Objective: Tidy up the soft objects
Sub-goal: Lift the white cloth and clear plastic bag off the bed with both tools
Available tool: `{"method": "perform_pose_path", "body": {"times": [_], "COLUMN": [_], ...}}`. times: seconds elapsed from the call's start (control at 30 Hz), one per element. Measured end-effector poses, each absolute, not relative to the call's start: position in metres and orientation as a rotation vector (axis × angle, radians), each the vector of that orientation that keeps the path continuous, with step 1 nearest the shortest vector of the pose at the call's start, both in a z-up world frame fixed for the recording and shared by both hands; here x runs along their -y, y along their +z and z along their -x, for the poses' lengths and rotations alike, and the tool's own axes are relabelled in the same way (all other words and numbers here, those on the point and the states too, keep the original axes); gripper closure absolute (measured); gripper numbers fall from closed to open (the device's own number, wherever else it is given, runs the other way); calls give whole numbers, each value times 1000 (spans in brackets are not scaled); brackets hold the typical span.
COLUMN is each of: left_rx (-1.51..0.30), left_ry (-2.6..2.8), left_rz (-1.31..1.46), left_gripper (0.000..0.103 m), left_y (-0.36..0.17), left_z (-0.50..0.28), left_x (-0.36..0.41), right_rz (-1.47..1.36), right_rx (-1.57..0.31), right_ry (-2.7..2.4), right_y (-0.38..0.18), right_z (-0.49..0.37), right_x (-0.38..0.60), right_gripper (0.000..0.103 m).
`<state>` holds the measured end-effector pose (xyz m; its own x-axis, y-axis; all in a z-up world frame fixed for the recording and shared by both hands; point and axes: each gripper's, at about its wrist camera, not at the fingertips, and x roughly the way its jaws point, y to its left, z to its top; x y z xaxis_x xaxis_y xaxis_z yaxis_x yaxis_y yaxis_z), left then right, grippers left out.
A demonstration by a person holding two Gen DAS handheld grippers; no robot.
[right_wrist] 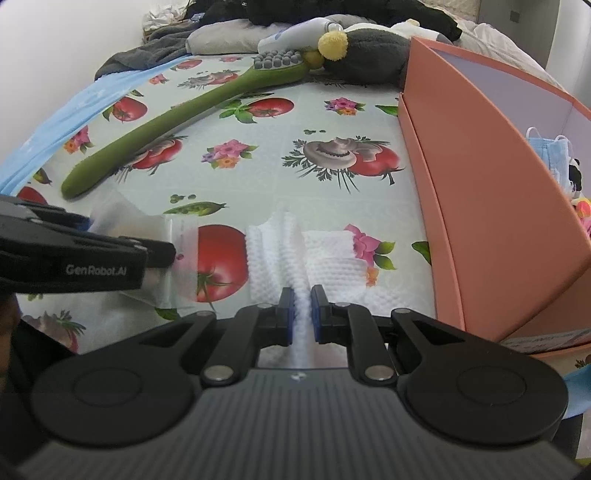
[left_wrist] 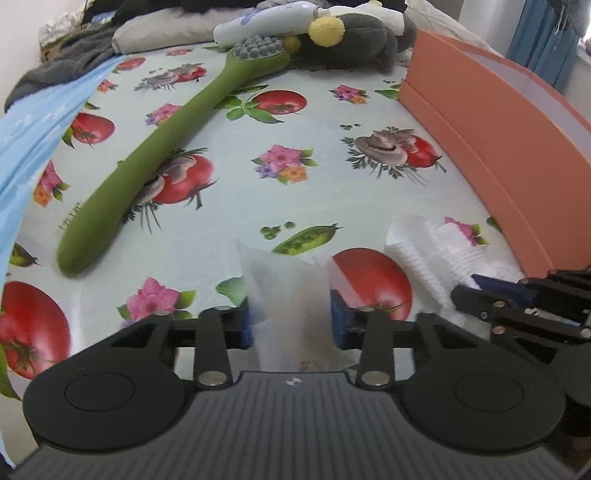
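A clear plastic zip bag (left_wrist: 291, 295) sits between the blue pads of my left gripper (left_wrist: 291, 321), which is closed on it just above the printed tablecloth. The bag also shows in the right wrist view (right_wrist: 173, 254) beside the left gripper's black body. My right gripper (right_wrist: 303, 314) is shut on a bunched fold of a white textured cloth (right_wrist: 325, 251) lying on the cloth-covered surface. That white cloth shows in the left wrist view (left_wrist: 432, 251), with the right gripper's fingers (left_wrist: 491, 299) at its near edge.
An open salmon-pink box (right_wrist: 480, 192) stands at the right, holding a blue face mask (right_wrist: 554, 151) and small toys. A long green massager (left_wrist: 155, 158) lies diagonally at left. A grey plush (left_wrist: 362, 40), white bottle (left_wrist: 266, 22) and dark clothes lie at the back.
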<state>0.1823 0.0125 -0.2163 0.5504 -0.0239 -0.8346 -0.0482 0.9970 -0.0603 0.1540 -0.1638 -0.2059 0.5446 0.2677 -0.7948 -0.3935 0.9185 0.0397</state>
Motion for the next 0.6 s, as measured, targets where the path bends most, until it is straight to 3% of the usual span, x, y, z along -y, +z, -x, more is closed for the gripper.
{"method": "perform_pose_path", "body": {"times": [0.23, 0.6], "left_rx": [-949, -852], "left_ry": [5, -7], "left_rz": [109, 151], "left_gripper": [74, 75], "left_y": [-198, -143], "left_z": [-176, -143], "left_x": [-16, -24], "right_rz": [139, 35], "right_rx": [-876, -834], "right_ry": [369, 341], "right_y": [-189, -146], "right_z": [-148, -127], "right_x": [168, 174], "right_gripper": [91, 91]}}
